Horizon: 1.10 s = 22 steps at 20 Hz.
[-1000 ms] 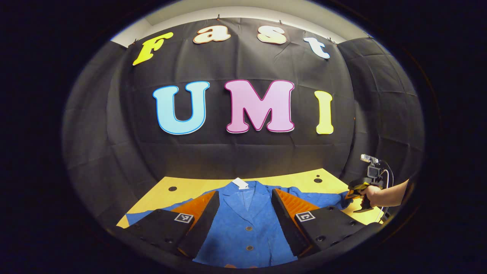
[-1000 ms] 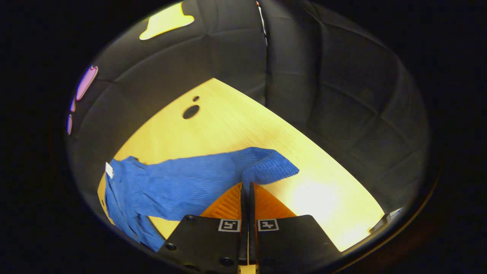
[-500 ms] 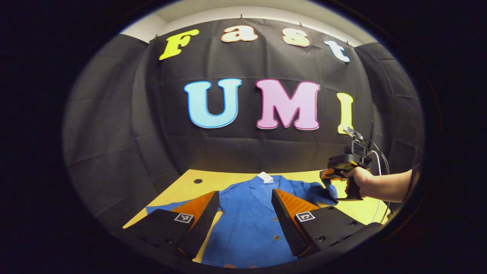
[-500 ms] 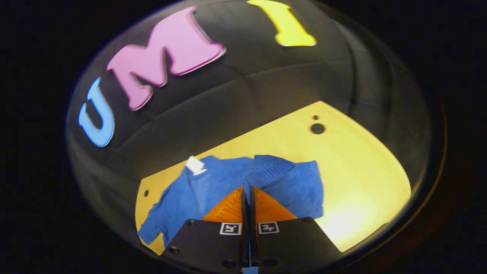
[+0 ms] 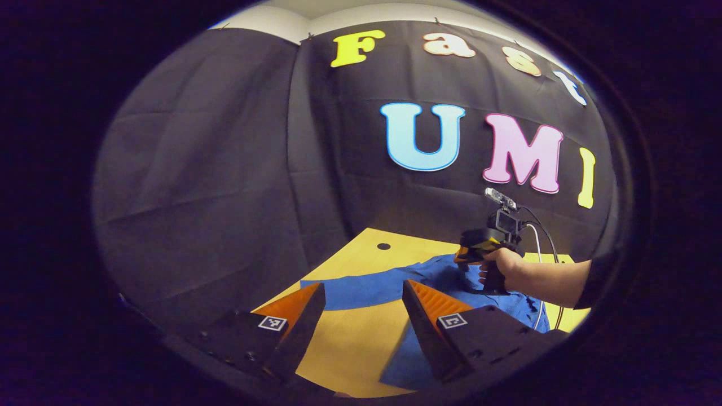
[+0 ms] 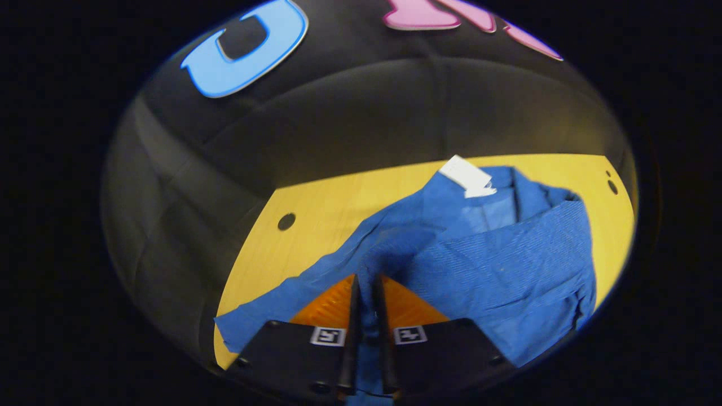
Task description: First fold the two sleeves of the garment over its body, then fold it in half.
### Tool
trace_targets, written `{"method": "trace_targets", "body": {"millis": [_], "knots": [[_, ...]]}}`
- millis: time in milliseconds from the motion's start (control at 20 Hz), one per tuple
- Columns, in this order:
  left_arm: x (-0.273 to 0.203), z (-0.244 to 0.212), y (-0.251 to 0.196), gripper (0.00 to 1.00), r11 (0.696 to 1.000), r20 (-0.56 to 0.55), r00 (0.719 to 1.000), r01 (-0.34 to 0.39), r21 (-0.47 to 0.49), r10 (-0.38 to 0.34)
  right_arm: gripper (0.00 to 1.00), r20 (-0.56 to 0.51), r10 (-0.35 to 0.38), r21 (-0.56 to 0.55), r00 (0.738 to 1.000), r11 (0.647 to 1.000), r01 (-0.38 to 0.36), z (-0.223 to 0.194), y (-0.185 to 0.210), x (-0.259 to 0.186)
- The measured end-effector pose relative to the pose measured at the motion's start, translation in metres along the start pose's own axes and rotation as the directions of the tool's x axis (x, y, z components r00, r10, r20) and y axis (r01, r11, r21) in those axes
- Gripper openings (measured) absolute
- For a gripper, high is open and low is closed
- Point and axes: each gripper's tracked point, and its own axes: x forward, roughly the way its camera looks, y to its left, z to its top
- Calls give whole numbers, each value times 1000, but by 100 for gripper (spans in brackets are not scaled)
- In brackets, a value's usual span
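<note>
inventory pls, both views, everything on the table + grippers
jacket: 1, blue, spread on the table; one sleeve pinched by the right gripper and drawn over the body, the other sleeve lying flat toward the table's left side
label: 1, white, at the jacket's collar
table: 1, yellow wood, with dark round holes near its far edge
booth wall: black cloth, behind and beside the table
cable: 1, white and dark, running off the right gripper
left gripper: 1, open, above the table's near edge
right gripper: 1, shut on the sleeve
hand: 1, holding the right gripper's handle
</note>
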Motion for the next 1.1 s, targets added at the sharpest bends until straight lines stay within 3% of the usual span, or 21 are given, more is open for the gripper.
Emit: {"method": "trace_targets", "body": {"millis": [100,200,250,300,350,400,500,600,700,850,900,1100], "knots": [[33,-10,25,80,1000,-29,999,-15,-26,15,53,14,-27,-53,1000,998,28,-9,-1,5],[76,-22,49,80,998,-72,997,-15,-67,10,60,103,-29,-131,994,990,43,-3,-7,-17],[108,-36,67,80,994,-118,993,-23,-104,11,77,148,-25,-163,989,985,50,0,-9,-36],[133,-48,75,80,991,-175,985,-21,-130,-2,77,188,-20,-184,982,981,55,3,-15,-51],[151,-69,79,80,989,-272,962,-12,-148,-29,78,226,-5,-192,974,980,49,3,-17,-68],[171,-82,80,81,986,-336,940,-1,-164,-54,90,253,17,-188,967,982,32,1,-19,-84],[197,-93,90,82,982,-404,915,-54,-180,-23,89,262,57,-166,964,986,-13,-15,-26,-111],[228,-94,98,82,978,-436,900,-101,-184,11,90,239,42,-139,970,990,-8,-40,-55,-141],[250,-102,97,82,984,-482,874,-128,-121,54,90,233,46,-113,971,993,-20,-61,-76,-160],[265,-121,75,82,983,-566,821,-157,-93,77,90,121,0,-121,993,993,15,-101,-124,-178],[264,-125,81,82,980,-573,813,-179,-82,101,89,71,-18,-105,997,994,25,-112,-139,-185],[271,-124,77,82,978,-534,833,-200,-51,143,90,122,-31,7,992,1000,30,-92,-175,-214]]}}
